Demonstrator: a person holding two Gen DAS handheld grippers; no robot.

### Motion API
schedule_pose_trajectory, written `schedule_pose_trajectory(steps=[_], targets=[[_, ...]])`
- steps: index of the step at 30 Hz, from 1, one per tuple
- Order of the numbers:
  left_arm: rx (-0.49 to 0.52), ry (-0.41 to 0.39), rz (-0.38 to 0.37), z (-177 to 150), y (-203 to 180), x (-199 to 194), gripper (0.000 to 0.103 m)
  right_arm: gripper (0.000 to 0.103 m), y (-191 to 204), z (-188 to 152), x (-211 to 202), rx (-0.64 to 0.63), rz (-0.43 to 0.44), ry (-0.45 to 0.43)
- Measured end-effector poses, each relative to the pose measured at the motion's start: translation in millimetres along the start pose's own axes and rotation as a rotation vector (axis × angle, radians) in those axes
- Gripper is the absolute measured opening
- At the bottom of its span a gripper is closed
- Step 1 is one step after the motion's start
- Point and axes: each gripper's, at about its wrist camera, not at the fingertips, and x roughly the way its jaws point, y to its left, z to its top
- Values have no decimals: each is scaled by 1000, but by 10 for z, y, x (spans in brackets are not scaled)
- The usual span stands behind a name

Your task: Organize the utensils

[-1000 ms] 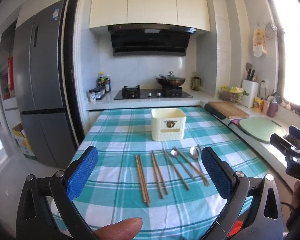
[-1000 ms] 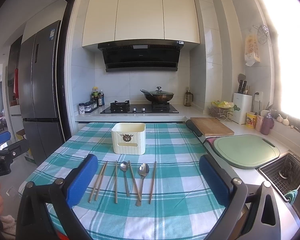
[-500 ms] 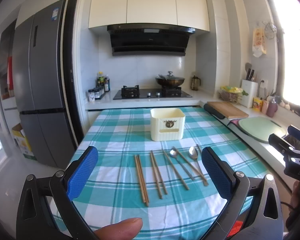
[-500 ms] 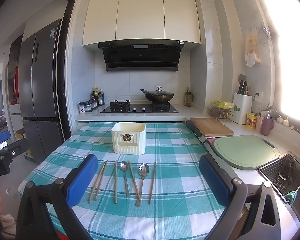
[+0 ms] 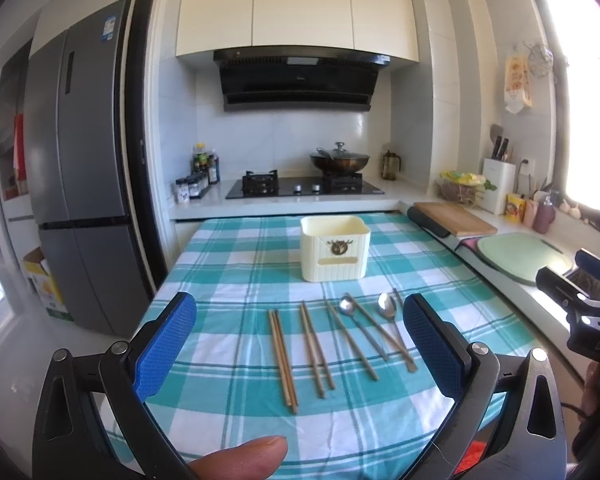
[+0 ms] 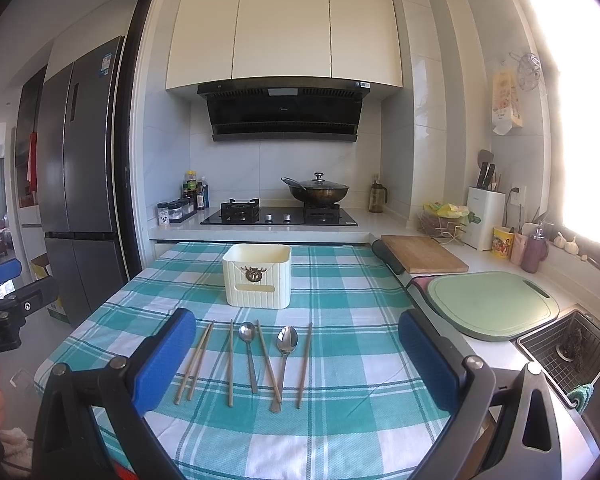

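Several wooden chopsticks (image 5: 283,358) (image 6: 194,360) and two metal spoons (image 5: 388,308) (image 6: 287,340) lie in a row on the teal checked tablecloth (image 5: 228,264) (image 6: 340,300). Behind them stands a cream utensil holder (image 5: 335,249) (image 6: 257,275). My left gripper (image 5: 298,320) hovers open in front of the row, nothing between its blue pads. My right gripper (image 6: 296,340) is likewise open and empty, held before the utensils. Each gripper shows at the other view's edge: the right gripper (image 5: 584,304) and the left gripper (image 6: 8,296).
A hob with a lidded wok (image 6: 318,192) sits on the back counter. A wooden board (image 6: 422,254), a green cutting board (image 6: 492,304) and a sink (image 6: 568,348) run along the right. A tall fridge (image 5: 80,184) stands left. A thumb (image 5: 240,460) shows at the bottom.
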Motion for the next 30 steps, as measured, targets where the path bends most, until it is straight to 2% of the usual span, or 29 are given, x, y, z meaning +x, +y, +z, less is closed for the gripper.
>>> schedule_pose_trajectory(steps=[10,30], targets=[[0,1,1,4,12,8,103,103,-2,8,15,0,-4,1],[-28,1,53,-14,119,72,103,103,17,0,36,0,-4,10]])
